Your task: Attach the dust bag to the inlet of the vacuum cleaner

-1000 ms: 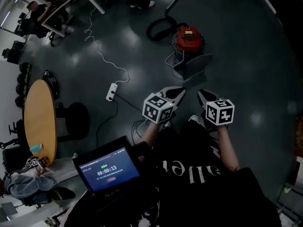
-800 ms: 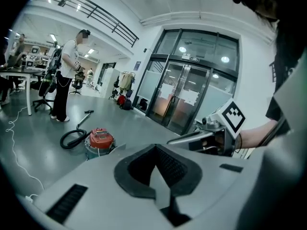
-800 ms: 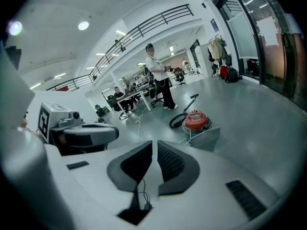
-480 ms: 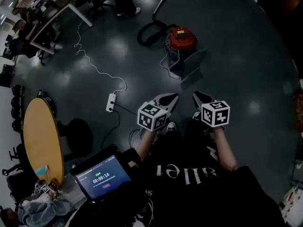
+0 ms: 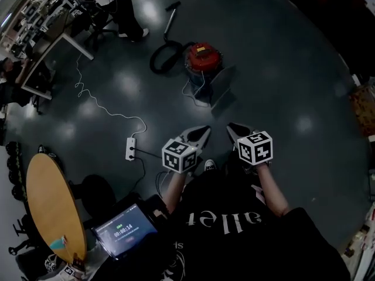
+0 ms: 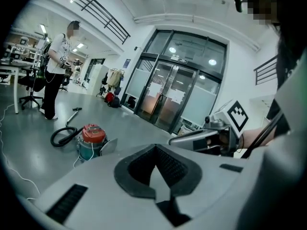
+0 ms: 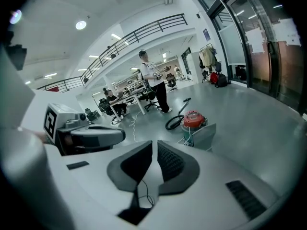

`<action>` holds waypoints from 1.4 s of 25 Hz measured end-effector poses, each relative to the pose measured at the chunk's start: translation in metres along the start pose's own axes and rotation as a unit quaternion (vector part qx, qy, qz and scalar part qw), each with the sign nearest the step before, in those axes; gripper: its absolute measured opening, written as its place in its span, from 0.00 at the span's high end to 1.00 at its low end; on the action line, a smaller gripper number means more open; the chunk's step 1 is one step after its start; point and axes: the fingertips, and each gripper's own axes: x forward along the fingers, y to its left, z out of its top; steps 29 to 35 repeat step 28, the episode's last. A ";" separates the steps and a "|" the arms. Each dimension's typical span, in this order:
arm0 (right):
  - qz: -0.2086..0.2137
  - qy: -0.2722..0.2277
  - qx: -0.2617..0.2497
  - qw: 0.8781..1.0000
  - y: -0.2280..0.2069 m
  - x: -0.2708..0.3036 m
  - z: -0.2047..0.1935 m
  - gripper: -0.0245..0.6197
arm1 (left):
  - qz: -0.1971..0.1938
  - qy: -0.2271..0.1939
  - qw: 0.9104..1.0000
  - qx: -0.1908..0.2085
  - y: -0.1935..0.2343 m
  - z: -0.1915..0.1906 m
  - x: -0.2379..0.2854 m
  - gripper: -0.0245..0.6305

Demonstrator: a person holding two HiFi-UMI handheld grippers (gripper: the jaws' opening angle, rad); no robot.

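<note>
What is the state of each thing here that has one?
left claw, shut, empty.
right claw, shut, empty.
vacuum cleaner, upright on the floor.
dust bag, outside it, leaning on its side.
hose, curled on the floor.
tablet screen, lit.

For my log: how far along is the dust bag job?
Done: nothing; the grey dust bag stands beside the red vacuum cleaner, unattached. In hand: nothing; left gripper and right gripper are shut, empty, far from both. Left: grasp the bag, fit it to the cleaner.

The floor (image 5: 281,69) gleams glossy; the tabletop (image 5: 50,206) looks wooden, the vacuum cleaner (image 5: 203,56) plastic.
</note>
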 end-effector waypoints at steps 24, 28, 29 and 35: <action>-0.014 -0.007 0.000 1.000 0.005 0.006 -0.002 0.89 | -0.020 -0.012 1.000 0.005 0.009 -0.002 -0.004 0.96; -0.015 -0.004 0.001 1.000 0.006 0.007 -0.006 0.89 | -0.023 -0.011 1.000 0.003 0.009 -0.004 -0.005 0.96; -0.015 -0.004 0.001 1.000 0.006 0.007 -0.006 0.89 | -0.023 -0.011 1.000 0.003 0.009 -0.004 -0.005 0.96; -0.015 -0.004 0.001 1.000 0.006 0.007 -0.006 0.89 | -0.023 -0.011 1.000 0.003 0.009 -0.004 -0.005 0.96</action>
